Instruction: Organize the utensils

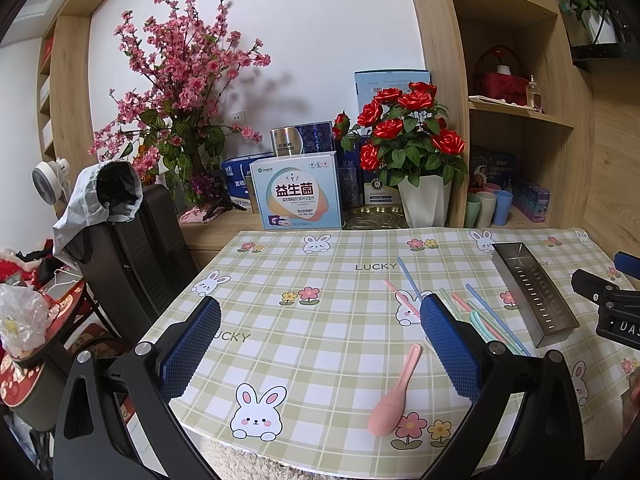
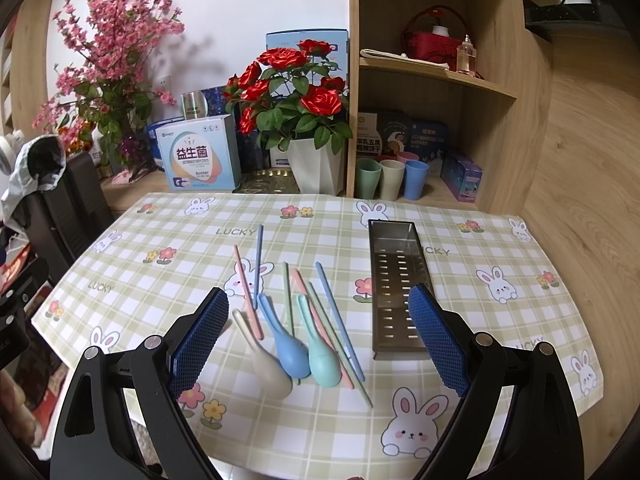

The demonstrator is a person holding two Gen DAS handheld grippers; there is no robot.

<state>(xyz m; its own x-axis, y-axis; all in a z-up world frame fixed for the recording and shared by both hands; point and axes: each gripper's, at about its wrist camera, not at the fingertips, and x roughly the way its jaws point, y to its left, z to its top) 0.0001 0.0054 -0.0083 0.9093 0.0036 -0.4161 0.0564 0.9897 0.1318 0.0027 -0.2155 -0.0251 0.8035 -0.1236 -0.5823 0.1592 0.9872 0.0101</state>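
A long steel slotted tray (image 2: 394,292) (image 1: 534,292) lies empty on the checked tablecloth, right of the utensils. A beige spoon (image 2: 270,366), a blue spoon (image 2: 290,350) and a teal spoon (image 2: 322,360) lie side by side among several pastel chopsticks (image 2: 338,320) (image 1: 486,320). A pink spoon (image 1: 394,398) lies apart on the left. My left gripper (image 1: 320,322) hovers open over the cloth, the pink spoon between its fingers' lines. My right gripper (image 2: 318,316) hangs open above the three spoons.
A white pot of red roses (image 2: 316,168), boxes (image 2: 198,158) and three cups (image 2: 392,178) stand at the table's far edge by the wooden shelves. A dark chair with a draped cloth (image 1: 120,232) stands at the left. The table's near edge (image 1: 280,446) is close.
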